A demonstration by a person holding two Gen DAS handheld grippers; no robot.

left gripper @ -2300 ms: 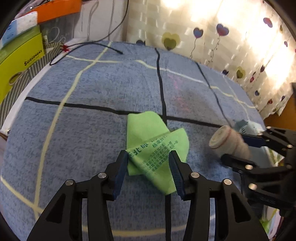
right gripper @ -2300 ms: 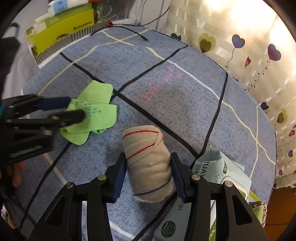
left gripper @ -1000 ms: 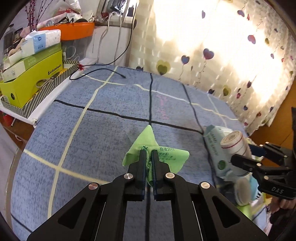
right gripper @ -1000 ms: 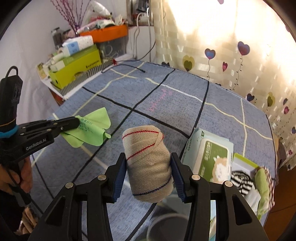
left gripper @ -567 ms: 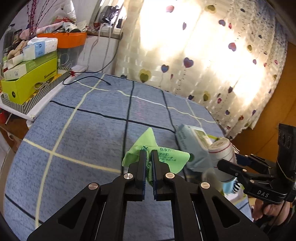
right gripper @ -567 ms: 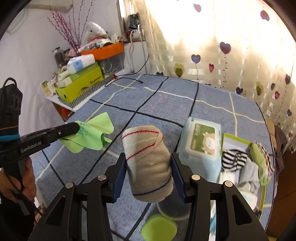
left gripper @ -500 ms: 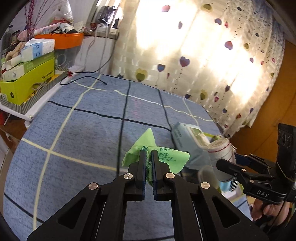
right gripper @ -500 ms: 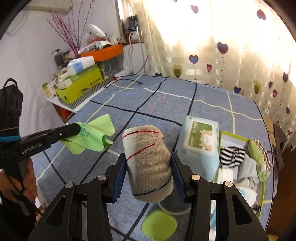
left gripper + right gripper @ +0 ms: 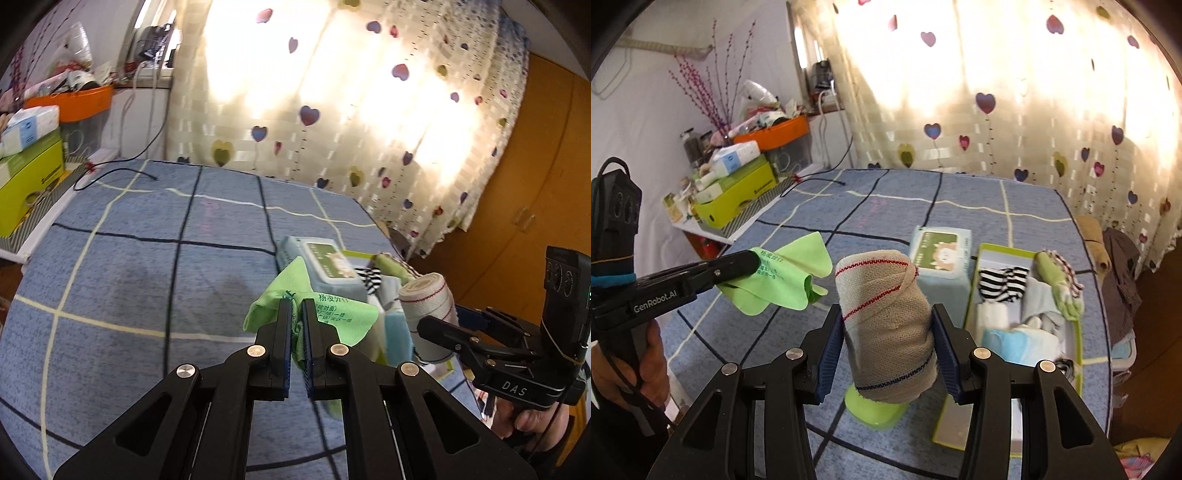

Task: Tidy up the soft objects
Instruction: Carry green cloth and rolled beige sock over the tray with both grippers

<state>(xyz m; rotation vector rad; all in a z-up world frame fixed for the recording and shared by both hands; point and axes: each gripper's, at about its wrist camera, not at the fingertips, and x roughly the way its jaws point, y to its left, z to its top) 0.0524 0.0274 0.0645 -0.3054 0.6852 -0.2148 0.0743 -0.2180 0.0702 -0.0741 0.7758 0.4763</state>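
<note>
The right hand-held gripper [image 9: 888,332] clamps an upright bandage roll [image 9: 886,321] between its pads, carried above the bed [image 9: 886,206]. The green-rimmed box [image 9: 1078,347] of soft things lies just to its right, nearer this hand. The left hand-held gripper [image 9: 297,314], nearly closed, pinches a green cloth [image 9: 332,314] farther left.

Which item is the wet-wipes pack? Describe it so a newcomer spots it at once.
Start at the blue checked bedspread and go to the green-rimmed box of folded soft items near its right edge. The wet-wipes pack lies flat against that box's left side: pale blue, with a green label, the only sealed packet there.
</note>
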